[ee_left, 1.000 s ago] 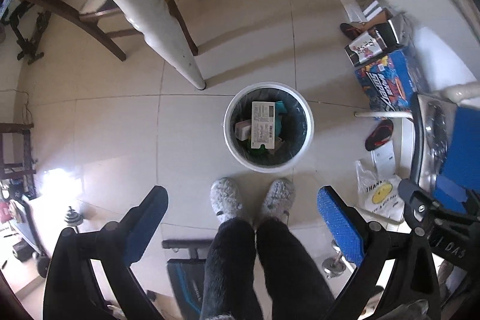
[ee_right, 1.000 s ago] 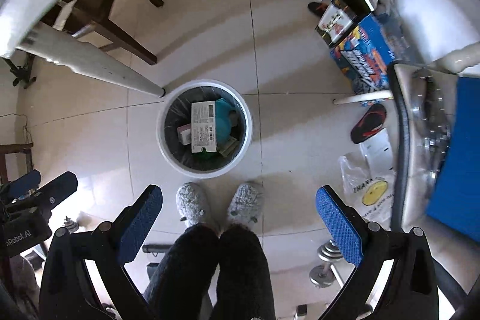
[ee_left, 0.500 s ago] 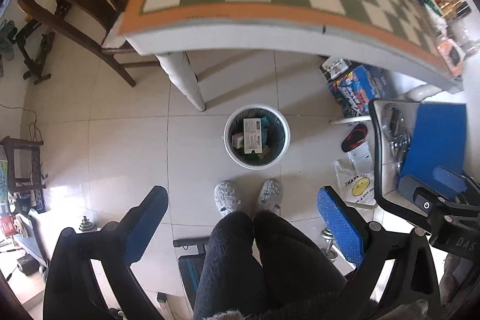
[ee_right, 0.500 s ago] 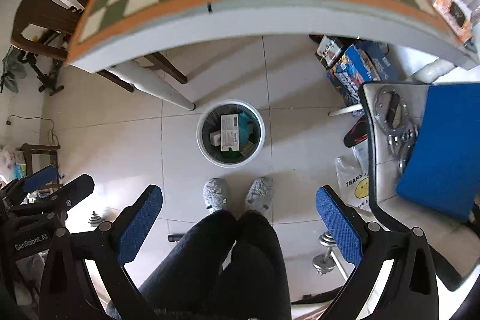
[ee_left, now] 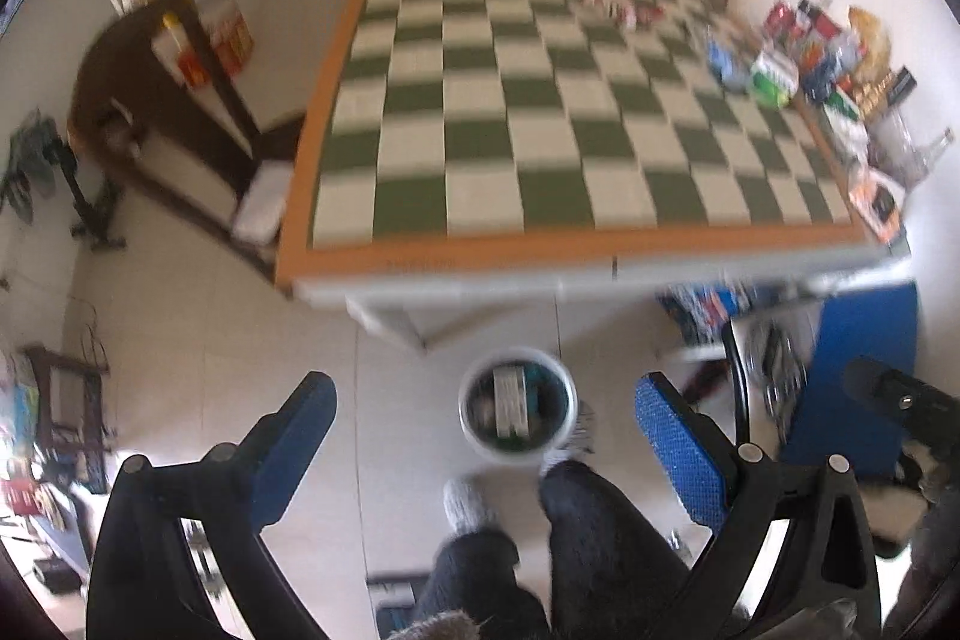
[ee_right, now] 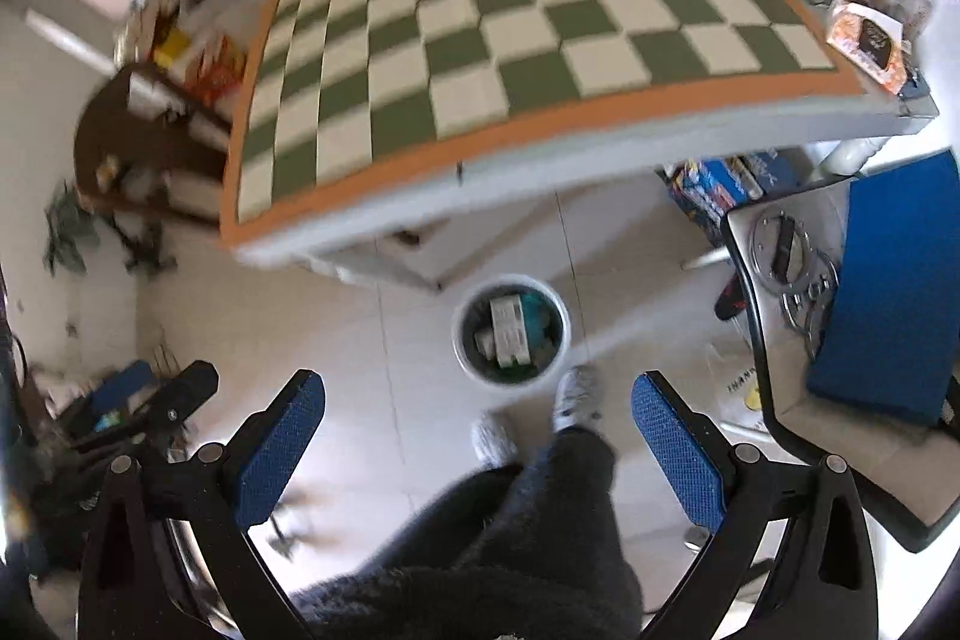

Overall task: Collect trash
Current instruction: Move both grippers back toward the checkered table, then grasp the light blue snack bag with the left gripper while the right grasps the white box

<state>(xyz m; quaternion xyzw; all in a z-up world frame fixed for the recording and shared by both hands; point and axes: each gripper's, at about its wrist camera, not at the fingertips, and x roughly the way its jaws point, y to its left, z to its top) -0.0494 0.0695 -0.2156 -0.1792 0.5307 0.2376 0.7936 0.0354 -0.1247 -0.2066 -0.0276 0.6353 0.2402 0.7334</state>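
Both grippers, left and right, are held wide open and empty above the floor. Below and just ahead, between the fingers, the bin is seen beside the person's slippers, already holding a white labelled carton. Beyond the bin stands the checkered table; remaining trash is judged to lie at its far right edge, up and right of both grippers, nearer the right one. Blur prevents reading of the labels there. "THAN" is legible on a floor bag.

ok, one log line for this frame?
left gripper: open, empty | right gripper: open, empty | bin: on floor, holds trash | table: in view
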